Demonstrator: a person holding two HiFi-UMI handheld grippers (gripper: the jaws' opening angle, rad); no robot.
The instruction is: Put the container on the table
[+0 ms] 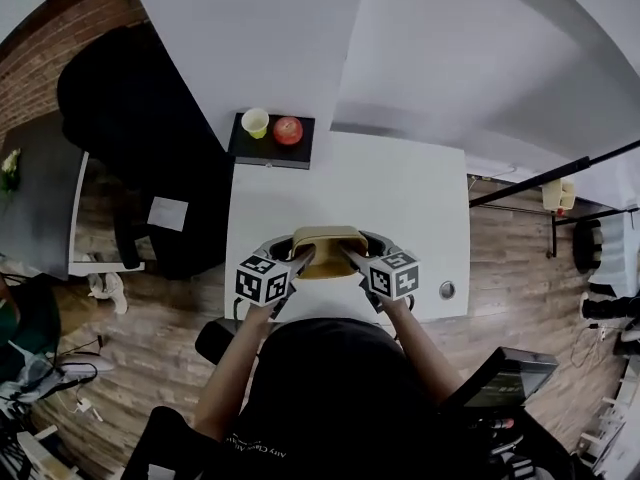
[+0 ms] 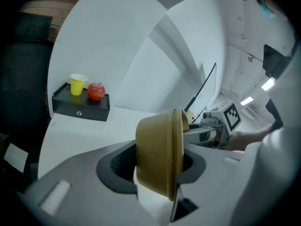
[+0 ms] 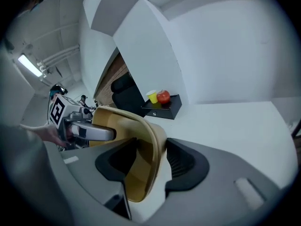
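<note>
White walls [image 1: 450, 58], brick wall [image 1: 60, 58] (upper left), wood-plank floor [image 1: 510, 288], black chair [image 1: 130, 108], ceiling strip light [image 3: 29, 66]

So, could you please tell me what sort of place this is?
Probably an office or lab workroom, though I can't be sure: a plain white table, a brick wall behind it, and wood-look flooring.

Office — white desk [image 1: 400, 198], black chair [image 1: 130, 108]

A: What is the container [image 1: 328, 251] made of?
B: It looks like matt tan paper, with smooth walls.
A: And the table [image 1: 400, 198]?
B: Smooth matt white. The floor [image 1: 510, 298] is wood plank.
A: The right gripper [image 3: 150, 161]?
B: Matt grey plastic, with dark ribbed pads [image 3: 186, 161].
</note>
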